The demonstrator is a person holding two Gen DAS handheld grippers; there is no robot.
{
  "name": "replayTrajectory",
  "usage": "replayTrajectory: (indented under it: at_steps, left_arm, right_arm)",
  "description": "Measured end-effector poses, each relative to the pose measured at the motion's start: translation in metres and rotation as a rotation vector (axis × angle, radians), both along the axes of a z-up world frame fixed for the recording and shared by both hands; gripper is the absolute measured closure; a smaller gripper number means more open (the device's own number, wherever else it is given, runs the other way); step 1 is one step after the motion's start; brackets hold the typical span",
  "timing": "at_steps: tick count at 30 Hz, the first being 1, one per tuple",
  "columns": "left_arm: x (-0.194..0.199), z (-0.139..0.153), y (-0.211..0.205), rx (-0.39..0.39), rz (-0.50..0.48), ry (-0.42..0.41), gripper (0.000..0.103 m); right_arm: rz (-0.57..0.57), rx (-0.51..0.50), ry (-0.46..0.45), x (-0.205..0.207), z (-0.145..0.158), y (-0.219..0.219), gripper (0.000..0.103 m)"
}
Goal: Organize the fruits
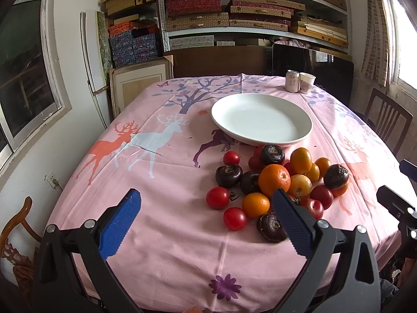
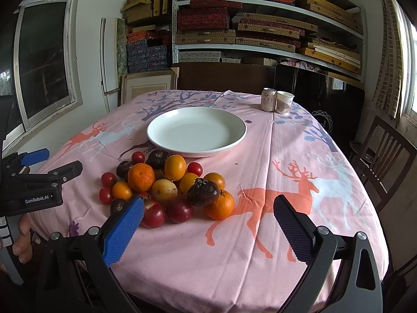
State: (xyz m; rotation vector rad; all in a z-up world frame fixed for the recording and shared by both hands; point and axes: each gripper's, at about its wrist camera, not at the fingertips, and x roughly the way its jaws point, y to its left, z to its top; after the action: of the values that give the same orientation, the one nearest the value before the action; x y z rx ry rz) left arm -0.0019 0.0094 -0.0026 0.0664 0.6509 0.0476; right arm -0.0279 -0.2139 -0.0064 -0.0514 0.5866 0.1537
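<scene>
A pile of fruit lies on the pink tablecloth: oranges (image 1: 274, 180) (image 2: 141, 176), small red tomatoes (image 1: 217, 197) (image 2: 108, 179), dark purple water chestnuts (image 1: 228, 175) (image 2: 202, 192) and red plums (image 2: 153, 214). An empty white plate (image 1: 261, 119) (image 2: 196, 130) sits just behind the pile. My left gripper (image 1: 206, 199) is open and empty, above the cloth left of the pile. My right gripper (image 2: 208, 206) is open and empty, near the pile's front right. The left gripper's body shows in the right wrist view (image 2: 34, 180).
A drink can (image 1: 292, 80) (image 2: 268, 99) and a paper cup (image 1: 307, 82) (image 2: 284, 102) stand at the table's far right. Wooden chairs (image 2: 383, 167) (image 1: 15, 232) stand beside the table. Shelves of boxes (image 2: 260, 26) fill the back wall.
</scene>
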Motion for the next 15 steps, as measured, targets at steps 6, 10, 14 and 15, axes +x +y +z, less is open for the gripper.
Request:
replayTrajectory:
  at_steps: [6, 10, 14, 15]
  left_arm:
    - [0.000, 0.000, 0.000, 0.002, -0.001, 0.001, 0.004]
    - [0.000, -0.002, 0.004, -0.021, -0.015, 0.026, 0.004]
    - [-0.002, -0.014, 0.014, -0.051, -0.049, 0.073, 0.004]
    - [0.000, -0.019, 0.017, -0.044, -0.037, 0.081, 0.004]
  right_arm:
    - [0.034, 0.011, -0.001, 0.000, 0.001, 0.001, 0.003]
    - [0.028, 0.006, -0.017, 0.001, -0.001, -0.002, 0.003]
    - [0.021, -0.022, -0.005, 0.005, -0.012, -0.006, 0.003]
    - [0.014, -0.028, 0.001, 0.007, -0.016, -0.006, 0.003]
